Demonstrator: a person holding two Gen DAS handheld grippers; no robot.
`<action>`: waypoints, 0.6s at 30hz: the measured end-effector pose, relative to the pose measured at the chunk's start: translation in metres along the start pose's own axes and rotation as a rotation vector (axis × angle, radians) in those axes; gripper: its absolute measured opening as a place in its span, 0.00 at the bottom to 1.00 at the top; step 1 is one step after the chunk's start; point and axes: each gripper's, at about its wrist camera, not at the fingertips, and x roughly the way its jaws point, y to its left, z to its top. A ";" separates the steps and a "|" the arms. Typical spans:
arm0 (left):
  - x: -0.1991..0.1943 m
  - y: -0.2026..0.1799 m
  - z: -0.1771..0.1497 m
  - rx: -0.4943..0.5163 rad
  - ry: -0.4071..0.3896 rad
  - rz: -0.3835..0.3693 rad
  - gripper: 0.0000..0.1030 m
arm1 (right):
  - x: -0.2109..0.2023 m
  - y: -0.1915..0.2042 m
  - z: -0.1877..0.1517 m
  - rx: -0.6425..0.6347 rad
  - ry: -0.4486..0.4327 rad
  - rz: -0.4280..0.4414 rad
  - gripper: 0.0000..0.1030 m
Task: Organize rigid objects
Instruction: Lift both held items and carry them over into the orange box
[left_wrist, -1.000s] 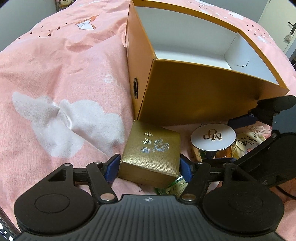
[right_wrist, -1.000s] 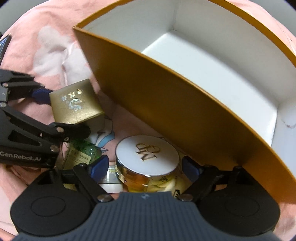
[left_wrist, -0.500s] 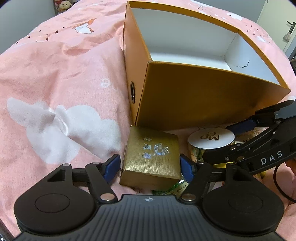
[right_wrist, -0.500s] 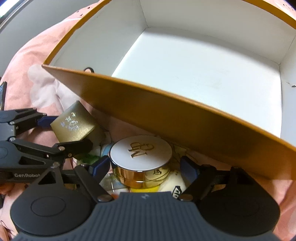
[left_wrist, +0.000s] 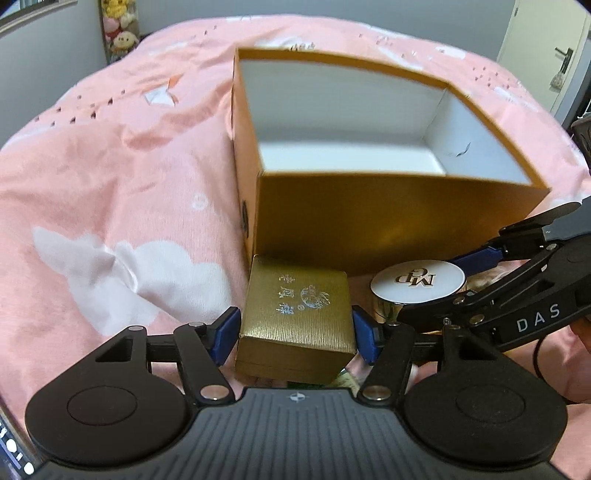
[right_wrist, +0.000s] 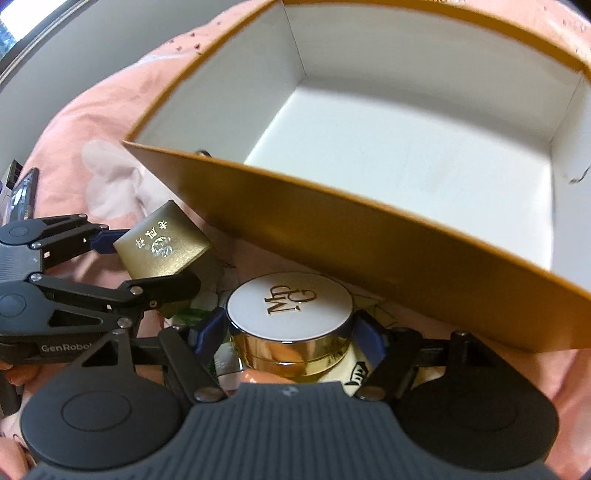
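Note:
My left gripper is shut on a small gold gift box with silver characters, held above the bedspread; it also shows in the right wrist view. My right gripper is shut on a round gold jar with a white lid, also seen in the left wrist view. Both are lifted just in front of the near wall of a big open orange box with a bare white inside.
The pink bedspread with white cloud prints lies all around. Small packets, one green, lie under the grippers. Plush toys stand at the far left, a door at the far right.
Both grippers have risen with their loads, so the gift box and the jar now hang higher against the orange box's front wall, and more of its inside shows.

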 end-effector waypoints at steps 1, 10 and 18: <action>-0.004 -0.001 0.000 -0.002 -0.010 -0.004 0.71 | -0.004 0.003 0.000 -0.006 -0.012 -0.003 0.71; -0.052 -0.012 0.009 -0.010 -0.138 -0.057 0.71 | -0.066 0.013 -0.006 -0.071 -0.121 -0.017 0.71; -0.074 -0.023 0.035 -0.013 -0.248 -0.082 0.71 | -0.127 0.020 -0.005 -0.102 -0.267 -0.048 0.71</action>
